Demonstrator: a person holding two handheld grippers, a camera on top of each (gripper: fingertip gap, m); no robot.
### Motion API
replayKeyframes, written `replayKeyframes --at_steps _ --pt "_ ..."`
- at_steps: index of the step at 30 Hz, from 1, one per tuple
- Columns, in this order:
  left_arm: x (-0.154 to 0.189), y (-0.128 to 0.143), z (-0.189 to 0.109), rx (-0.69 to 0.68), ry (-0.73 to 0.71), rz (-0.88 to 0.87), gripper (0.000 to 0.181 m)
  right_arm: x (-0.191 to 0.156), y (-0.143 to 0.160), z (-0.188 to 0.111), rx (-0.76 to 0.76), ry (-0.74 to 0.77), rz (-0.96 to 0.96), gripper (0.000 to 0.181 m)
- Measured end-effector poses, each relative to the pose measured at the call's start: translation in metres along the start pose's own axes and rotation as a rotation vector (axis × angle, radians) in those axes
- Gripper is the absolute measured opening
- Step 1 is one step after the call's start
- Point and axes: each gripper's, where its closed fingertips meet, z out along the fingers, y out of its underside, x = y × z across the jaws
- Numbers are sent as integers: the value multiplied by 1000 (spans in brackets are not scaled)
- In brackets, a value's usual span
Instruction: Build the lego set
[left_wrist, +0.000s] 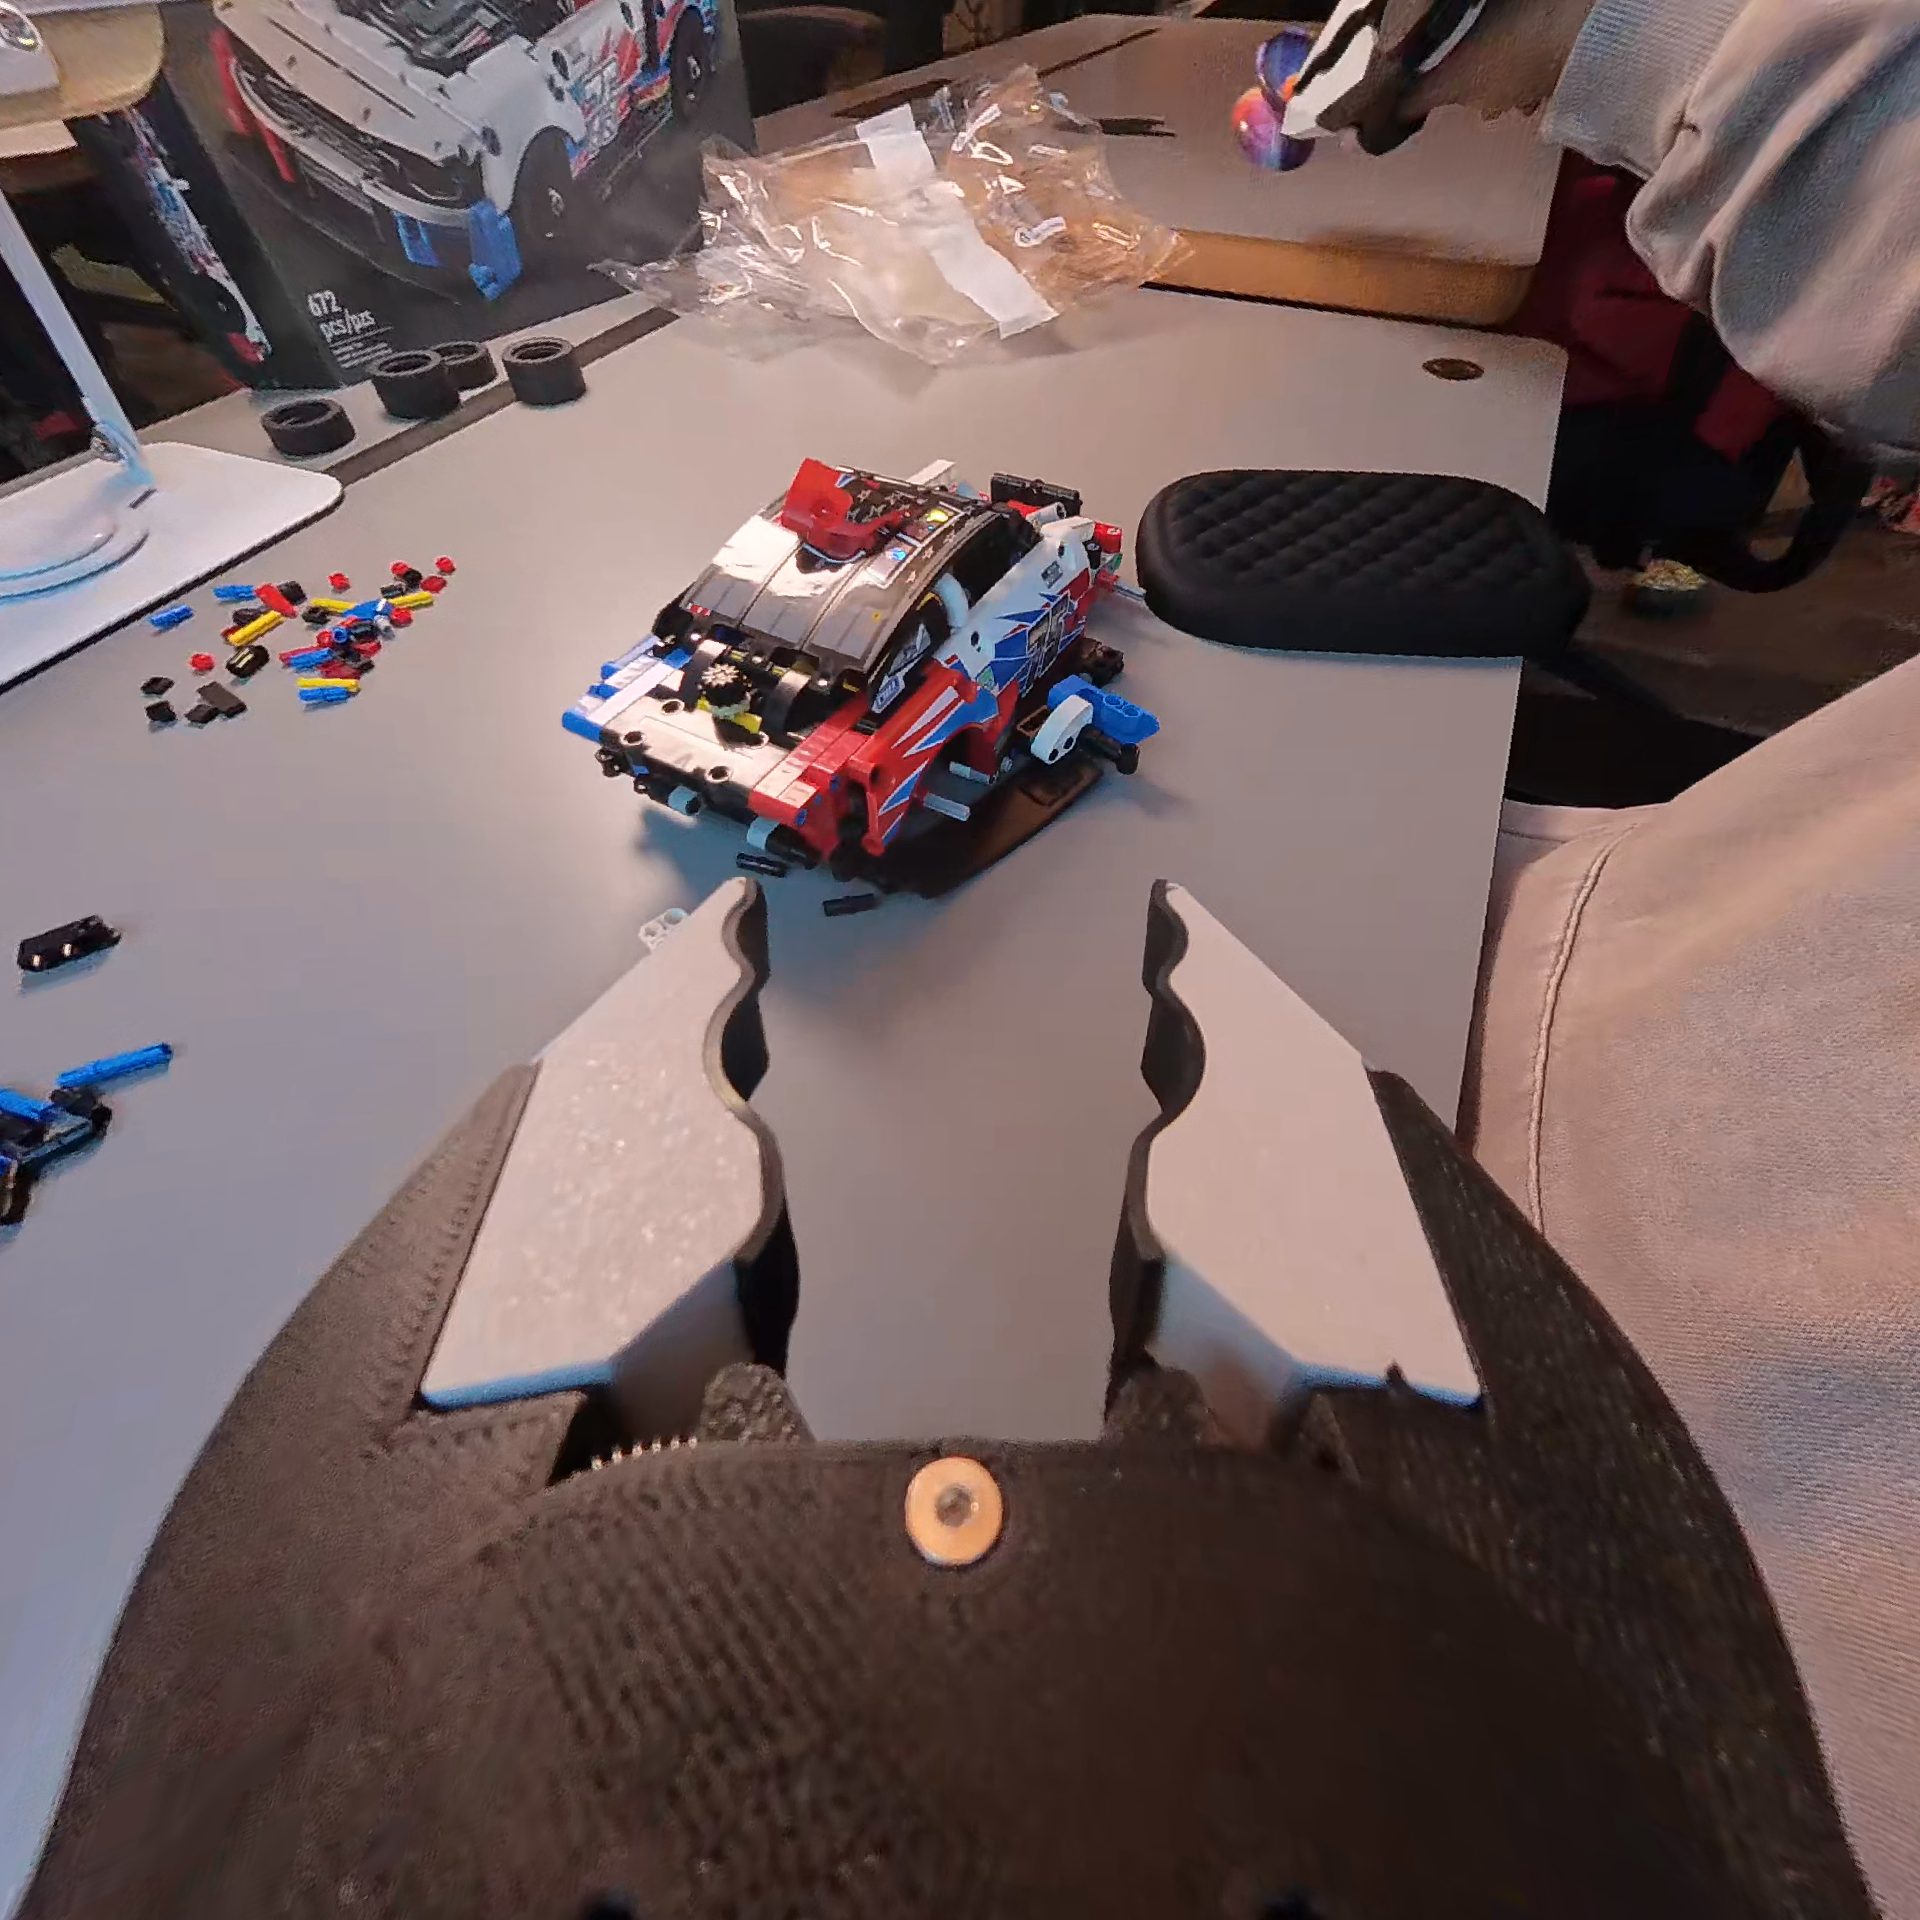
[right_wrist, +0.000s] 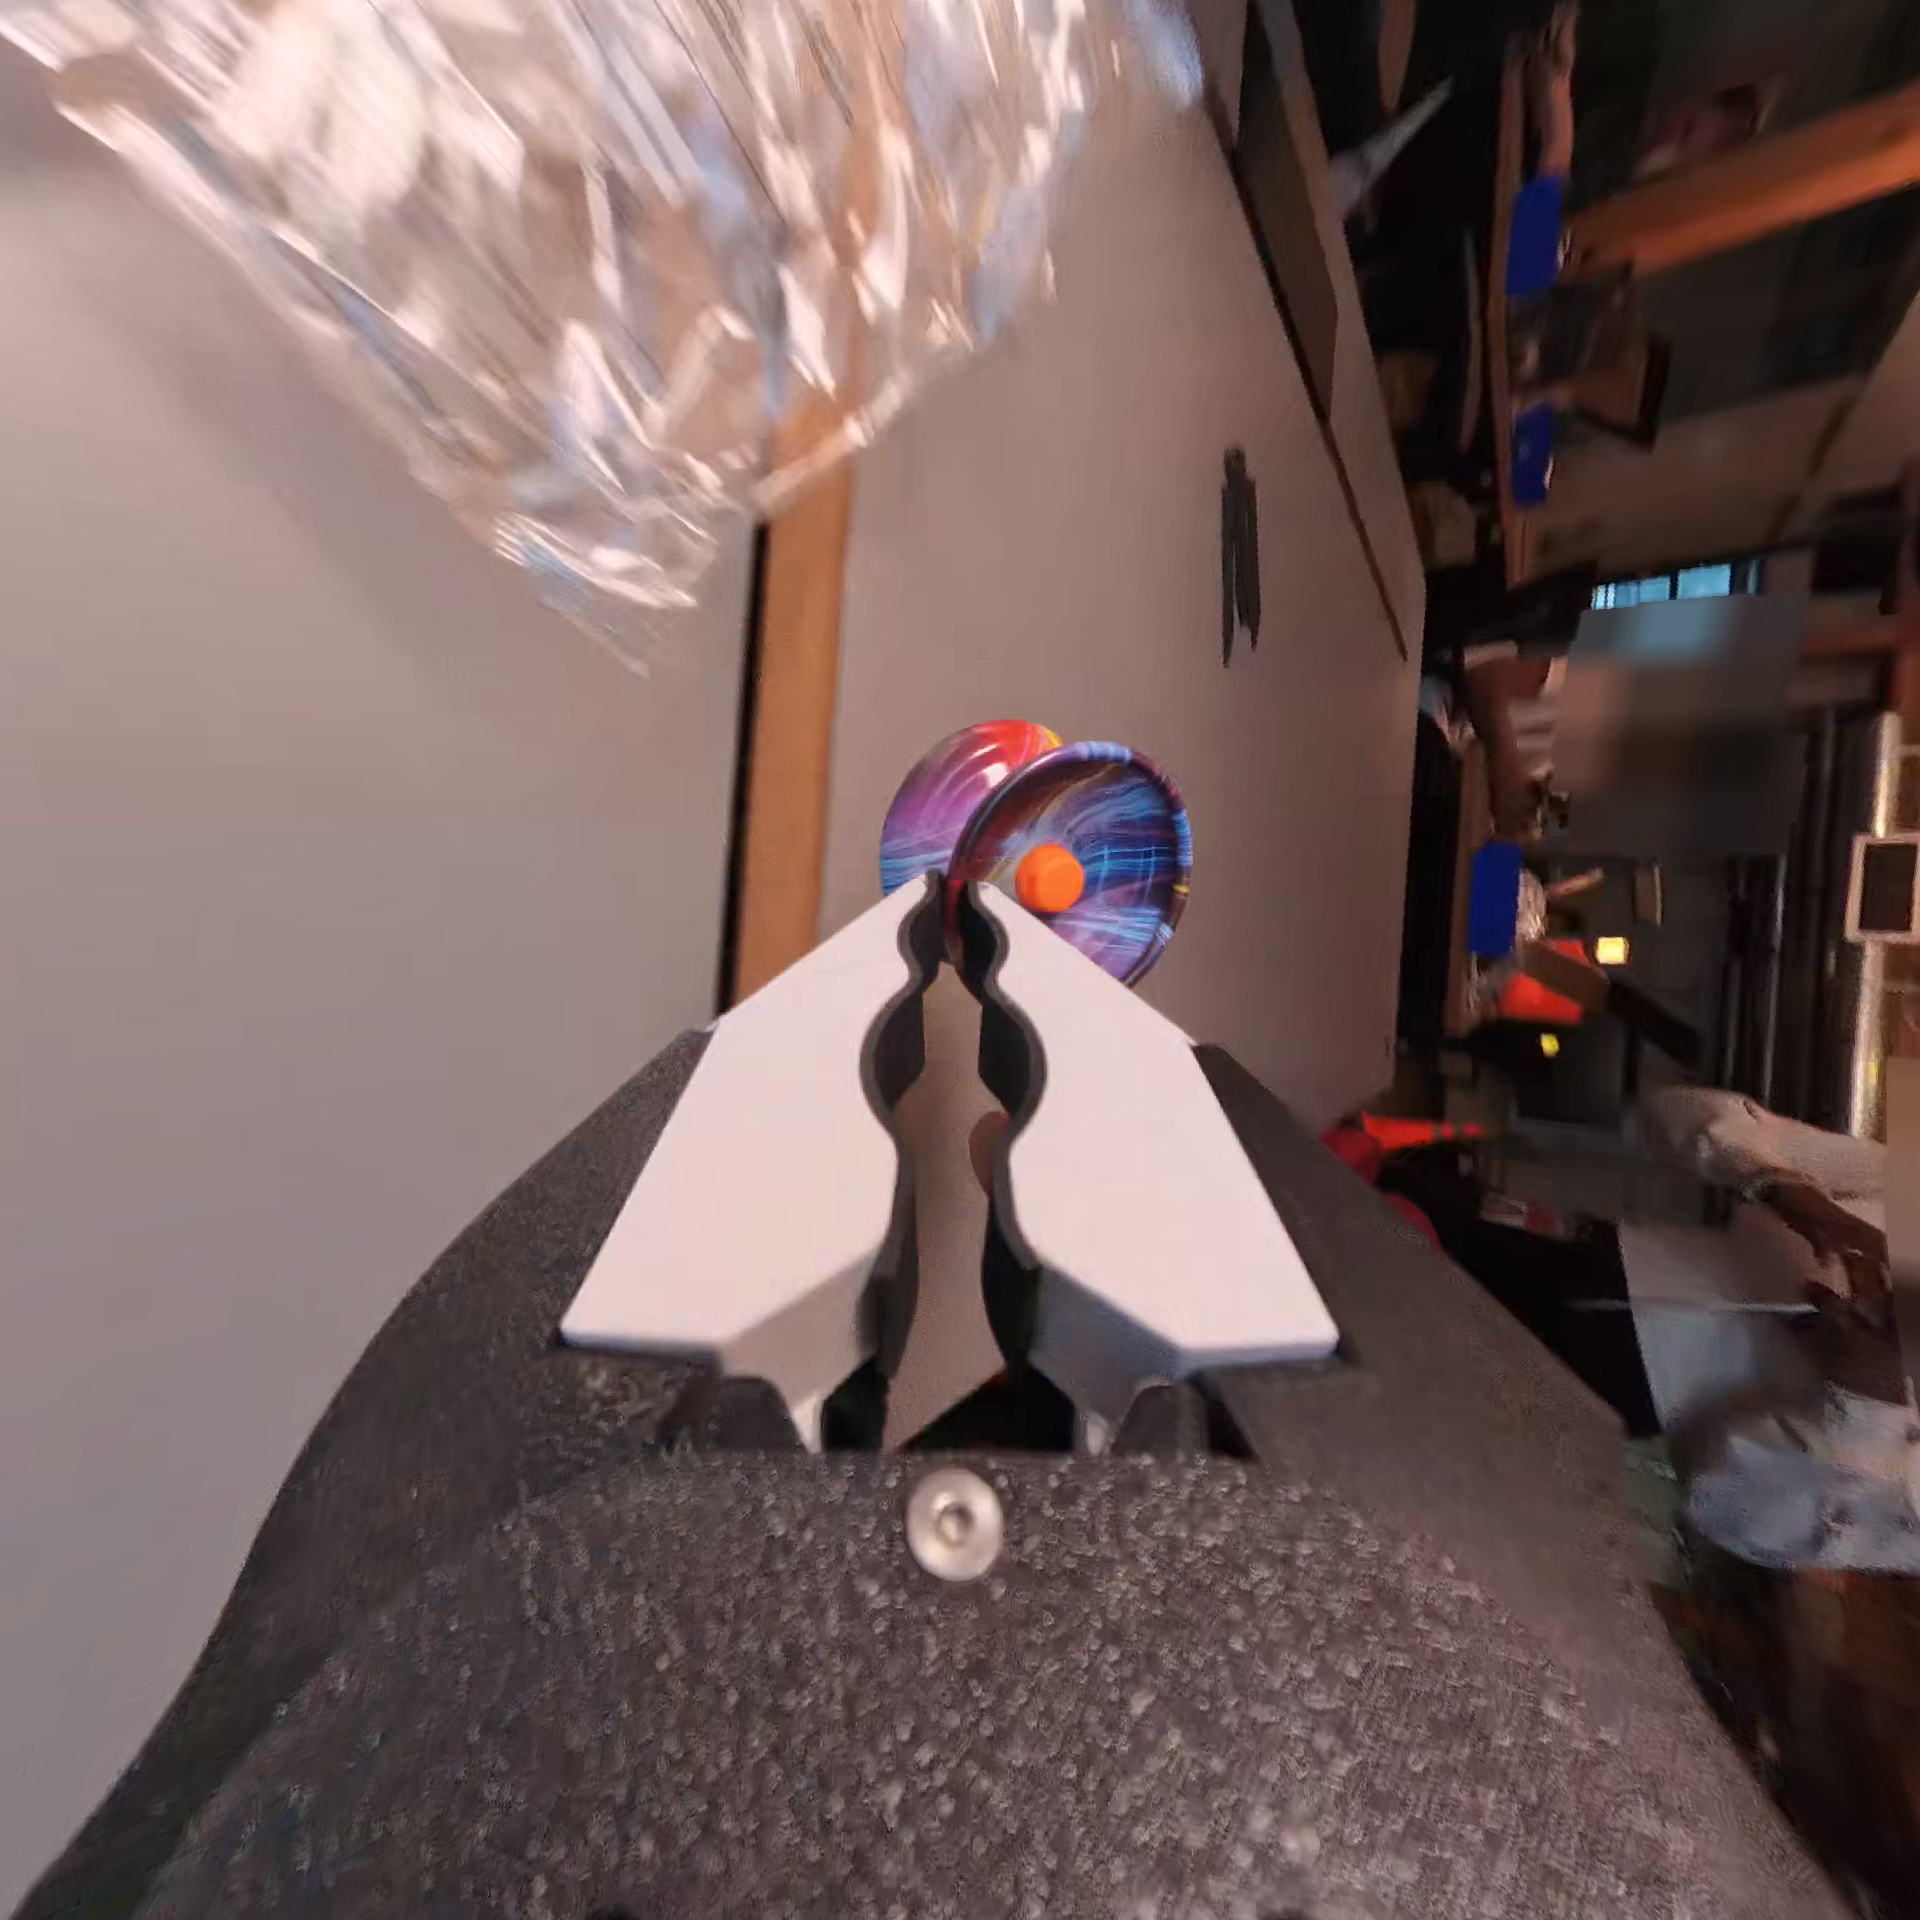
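The left gripper (left_wrist: 956, 904) hovered low over the grey surface (left_wrist: 416, 1039), its jaws spread wide with nothing between them. The lego car (left_wrist: 862, 665) sat straight ahead of it in the middle of the left wrist view, just beyond the fingertips, its long axis slanting from lower left to upper right, the nearest red corner almost in line with the gap. A small black pin (left_wrist: 850, 904) lay loose between the car and the left fingertip.

The right gripper (right_wrist: 948, 894) was pressed nearly together, pinching a multicoloured yo-yo (right_wrist: 1081, 842) at its middle groove; in the left wrist view it showed at the far upper right, well apart from the car. The left gripper was therefore much the nearer one for any work on the car.

Loose pieces (left_wrist: 301, 634) lay at the left, four black tyres (left_wrist: 416, 382) at the upper left beside the box (left_wrist: 416, 156), and crumpled clear bags (left_wrist: 894, 239) behind. The surface edge ran close along the right, with a black padded rest (left_wrist: 1351, 561) just beside the car; open room lay to the left and in front.
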Motion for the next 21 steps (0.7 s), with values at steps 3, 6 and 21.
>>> replayKeyframes --at_steps 3,6,21 --pt "-4 -1 -1 13 -22 -26 71 24 30 45 -128 0 24 2" --pt "-6 -4 0 19 -36 -32 71 43 37 58 -160 71 95 31" --pt "-1 -31 61 -28 97 126 62 -208 -192 -276 1079 -1031 369 33"
